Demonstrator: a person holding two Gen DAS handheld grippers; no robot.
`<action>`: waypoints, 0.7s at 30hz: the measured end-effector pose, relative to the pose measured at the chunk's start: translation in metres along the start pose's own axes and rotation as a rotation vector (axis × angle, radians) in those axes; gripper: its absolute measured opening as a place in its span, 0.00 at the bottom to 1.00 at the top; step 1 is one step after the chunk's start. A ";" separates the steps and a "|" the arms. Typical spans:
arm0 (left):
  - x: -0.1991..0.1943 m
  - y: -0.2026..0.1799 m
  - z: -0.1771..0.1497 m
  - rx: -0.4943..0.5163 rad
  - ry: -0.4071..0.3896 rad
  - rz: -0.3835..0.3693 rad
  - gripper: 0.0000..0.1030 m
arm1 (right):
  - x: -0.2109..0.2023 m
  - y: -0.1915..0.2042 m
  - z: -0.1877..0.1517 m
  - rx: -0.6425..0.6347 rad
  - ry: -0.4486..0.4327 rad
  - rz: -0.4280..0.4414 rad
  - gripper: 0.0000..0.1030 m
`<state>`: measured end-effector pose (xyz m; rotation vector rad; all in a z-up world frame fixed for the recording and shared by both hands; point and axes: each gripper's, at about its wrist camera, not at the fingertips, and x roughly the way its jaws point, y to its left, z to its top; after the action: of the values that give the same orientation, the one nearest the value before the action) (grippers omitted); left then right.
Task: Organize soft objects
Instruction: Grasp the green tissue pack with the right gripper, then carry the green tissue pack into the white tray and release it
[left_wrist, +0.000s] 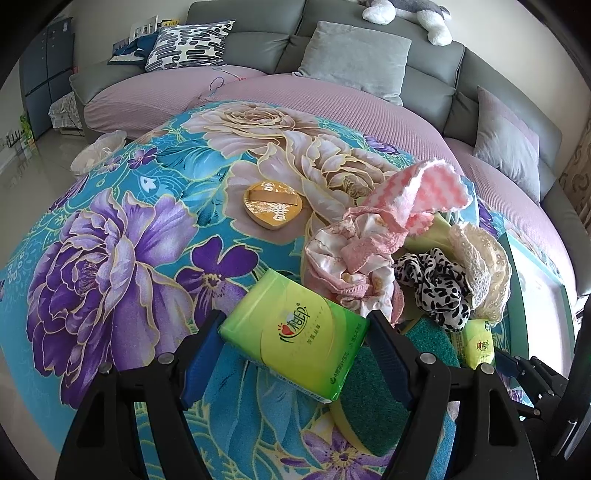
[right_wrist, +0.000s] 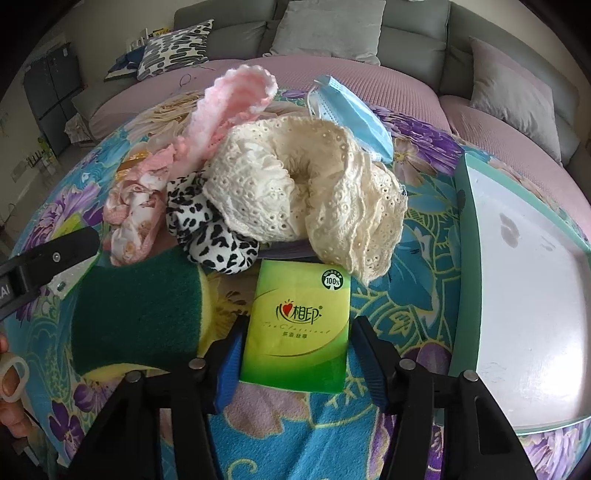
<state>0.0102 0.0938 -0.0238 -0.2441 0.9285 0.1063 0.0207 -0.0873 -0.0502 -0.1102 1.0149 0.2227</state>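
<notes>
Tissues fill both views. In the left wrist view, the left gripper (left_wrist: 295, 345) has its blue fingers (left_wrist: 201, 354) closed on a green tissue pack (left_wrist: 293, 332), held tilted above the flowered blanket (left_wrist: 110, 258), with a heap of scrunchies (left_wrist: 369, 254) just beyond and a green sponge (left_wrist: 373, 402) below. In the right wrist view, the right gripper (right_wrist: 297, 363) stands half open around a second tissue pack (right_wrist: 297, 325) lying flat on the blanket; whether the pads press it I cannot tell. A white tray (right_wrist: 524, 295) sits to the right.
</notes>
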 end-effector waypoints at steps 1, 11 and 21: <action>-0.001 -0.001 0.000 0.002 -0.002 0.001 0.76 | 0.000 -0.001 0.000 0.008 -0.002 0.007 0.49; -0.017 -0.013 0.001 0.018 -0.038 0.008 0.76 | -0.020 -0.016 -0.007 0.071 -0.024 0.105 0.48; -0.045 -0.063 0.020 0.088 -0.102 -0.024 0.76 | -0.082 -0.066 0.002 0.165 -0.154 0.099 0.48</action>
<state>0.0110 0.0380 0.0338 -0.1670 0.8270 0.0554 -0.0040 -0.1623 0.0198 0.1055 0.8824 0.2331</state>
